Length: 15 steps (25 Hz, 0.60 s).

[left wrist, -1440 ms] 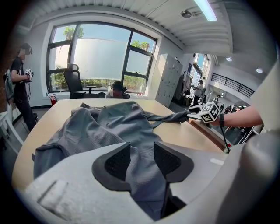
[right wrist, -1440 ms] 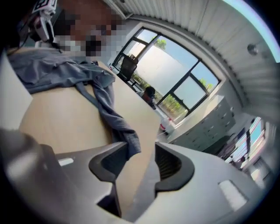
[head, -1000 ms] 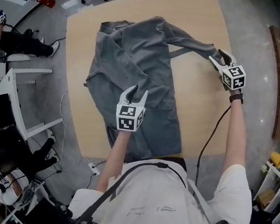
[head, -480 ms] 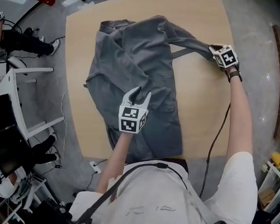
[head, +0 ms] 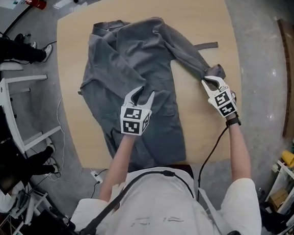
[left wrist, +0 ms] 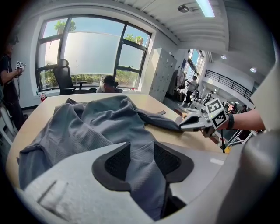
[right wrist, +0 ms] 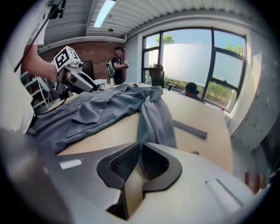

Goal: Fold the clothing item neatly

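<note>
Your grey shirt lies rumpled on the wooden table. Its collar end is toward the far edge and its lower end reaches the near edge by your body. The body of the shirt covers the left and middle of the tabletop, and the right side of the table is mostly bare.

One sleeve runs from the shoulder diagonally across the bare wood toward your right gripper. That gripper's jaws have just been closing and now stand almost together. The right gripper view shows the sleeve cloth running down into the narrow gap between the pads, so you are pinching the sleeve close to its cuff. The cuff end bunches just past the tips in the head view.

Your left gripper sits over the middle of the shirt, pointing down at the cloth. Its jaws are wide apart. In the left gripper view a soft ridge of grey fabric lies between the pads, but they do not squeeze it. Whether the tips touch the cloth you cannot tell.

A dark flat strip lies on the bare wood beyond the sleeve, near it but apart from it.
</note>
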Tool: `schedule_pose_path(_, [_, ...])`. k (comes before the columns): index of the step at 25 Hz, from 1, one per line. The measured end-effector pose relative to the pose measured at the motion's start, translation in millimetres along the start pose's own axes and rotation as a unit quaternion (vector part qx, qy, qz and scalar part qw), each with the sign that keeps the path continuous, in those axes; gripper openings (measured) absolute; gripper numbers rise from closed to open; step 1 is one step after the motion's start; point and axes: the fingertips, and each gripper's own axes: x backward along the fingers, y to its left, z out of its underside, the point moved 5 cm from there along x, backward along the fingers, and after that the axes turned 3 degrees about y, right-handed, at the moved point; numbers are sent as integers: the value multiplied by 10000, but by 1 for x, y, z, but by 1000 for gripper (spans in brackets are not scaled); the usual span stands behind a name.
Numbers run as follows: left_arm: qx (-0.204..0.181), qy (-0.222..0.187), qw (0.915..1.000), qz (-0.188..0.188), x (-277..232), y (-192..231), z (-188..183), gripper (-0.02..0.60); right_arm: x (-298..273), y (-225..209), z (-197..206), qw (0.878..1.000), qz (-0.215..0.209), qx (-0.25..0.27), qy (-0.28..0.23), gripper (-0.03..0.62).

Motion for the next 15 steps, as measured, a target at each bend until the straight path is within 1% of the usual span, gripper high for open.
schedule_pose_path(1, [-14,7,10000,5,-1,-2,-1,176,-5,7,7,9995,-259,-157,88,64])
schedule_pose_path(2, [-29,15,10000,8,-1,-4,-1,176,-6,10,8,9983,-464,-336,46,147])
schedule_pose_path(3, [-46,21,10000,9,0,-5,-1,176,-2,7,4,9968,-595,-524,-126,209])
schedule_pose_path(4, [-58,22,10000,6,1,-6,0,176,6,1,-4,9945,-641,-732,-386,224])
schedule_pose_path(5, [-59,24,10000,-4,3,-6,1,176,16,-10,-12,9913,-573,-978,-664,224])
schedule_pose_path(6, [-47,33,10000,-20,5,-6,4,176,27,-25,-17,9872,-349,-1283,-879,222])
schedule_pose_path(7, [-24,48,10000,-39,7,-5,7,176,38,-45,-16,9815,44,-1660,-951,210])
schedule_pose_path(8, [3,64,10000,-57,9,-4,9,176,47,-67,-7,9724,555,-2105,-843,189])
schedule_pose_path(9, [28,76,9999,-72,10,-3,12,176,53,-88,9,9575,1063,-2611,-607,172])
schedule_pose_path(10, [44,80,9999,-81,11,-3,13,176,55,-103,26,9369,1423,-3171,-376,179])
schedule_pose_path(11, [47,75,9999,-84,11,-3,14,176,53,-110,40,9130,1554,-3763,-263,189])
schedule_pose_path(12, [41,67,9999,-80,11,-4,15,176,47,-108,47,8895,1482,-4314,-279,210])
schedule_pose_path(13, [29,61,10000,-71,10,-6,15,176,38,-101,49,8712,1320,-4717,-328,243])
schedule_pose_path(14, [11,59,10000,-58,10,-7,15,176,26,-92,48,8626,1194,-4907,-294,271])
schedule_pose_path(15, [-13,55,10000,-44,10,-9,15,176,15,-83,48,8637,1181,-4898,-114,272])
